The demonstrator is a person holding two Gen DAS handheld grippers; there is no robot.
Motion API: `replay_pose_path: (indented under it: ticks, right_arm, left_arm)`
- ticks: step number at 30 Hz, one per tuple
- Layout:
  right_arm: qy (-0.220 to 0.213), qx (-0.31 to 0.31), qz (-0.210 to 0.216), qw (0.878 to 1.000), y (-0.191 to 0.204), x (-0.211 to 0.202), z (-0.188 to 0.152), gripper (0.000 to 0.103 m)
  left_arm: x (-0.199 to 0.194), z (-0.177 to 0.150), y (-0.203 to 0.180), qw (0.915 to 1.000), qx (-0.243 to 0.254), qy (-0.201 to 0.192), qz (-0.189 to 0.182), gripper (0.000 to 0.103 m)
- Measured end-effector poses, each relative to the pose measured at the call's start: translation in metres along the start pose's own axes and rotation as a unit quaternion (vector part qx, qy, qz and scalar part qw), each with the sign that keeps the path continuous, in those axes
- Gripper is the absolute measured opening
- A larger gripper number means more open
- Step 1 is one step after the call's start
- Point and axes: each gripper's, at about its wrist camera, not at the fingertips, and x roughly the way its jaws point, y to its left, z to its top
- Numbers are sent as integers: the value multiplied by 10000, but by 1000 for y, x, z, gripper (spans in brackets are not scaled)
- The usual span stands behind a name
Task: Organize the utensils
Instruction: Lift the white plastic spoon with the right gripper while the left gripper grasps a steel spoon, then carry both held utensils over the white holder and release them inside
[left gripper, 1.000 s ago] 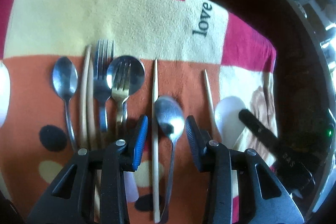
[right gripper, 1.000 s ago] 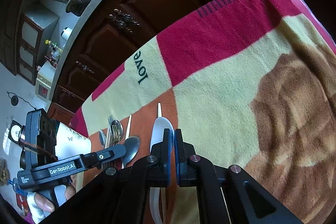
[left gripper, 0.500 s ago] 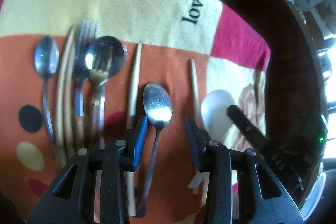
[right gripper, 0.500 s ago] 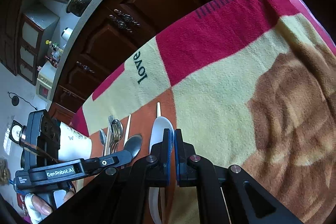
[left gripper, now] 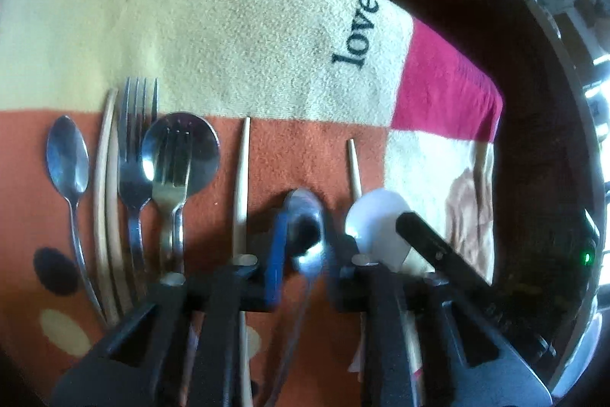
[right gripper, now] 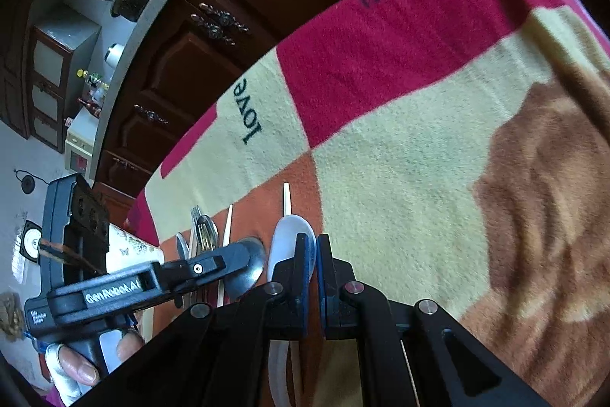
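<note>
Utensils lie in a row on the blanket (left gripper: 236,37), below its "love" lettering. Left gripper (left gripper: 305,246) has its jaws parted around the metal spoon (left gripper: 305,216); clamp squarely on the neck before lifting. Right gripper (right gripper: 315,254) has jaws nearly clenched, against the white spoon (right gripper: 286,243).

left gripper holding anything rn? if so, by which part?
The left gripper straddles the metal spoon at its bowl, fingers on either side. The frame is blurred, so whether they actually clamp it cannot be told.
</note>
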Motion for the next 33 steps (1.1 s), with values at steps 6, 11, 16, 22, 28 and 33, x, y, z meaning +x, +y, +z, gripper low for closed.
replay_pose_path:
  ticks: [6, 11, 16, 22, 28, 33]
  right_arm:
    - [-66, -99, 22, 9999, 2, -4, -3, 3]
    - [-417, -355, -29, 9985, 22, -37, -10, 2]
    - [-735, -488, 49, 9961, 46, -67, -12, 2]
    - [-952, -788, 192, 9922, 93, -85, -12, 2]
    - [-1046, -1188, 373, 9867, 151, -84, -9, 2]
    - [-1074, -1409, 493, 9829, 190, -78, -5, 2]
  left_arm:
    - [-13, -5, 2, 9994, 289, -87, -159, 6]
    - [-52, -14, 1, 9973, 526, -290, -415, 0]
    - [-103, -27, 5, 9944, 508, -579, -730, 0]
    - [-163, -35, 12, 9894, 526, -1041, -867, 0]
    - [-223, -35, 32, 9824, 432, -1574, -912, 0]
    - [-266, -32, 49, 9762, 405, -1930, -899, 0]
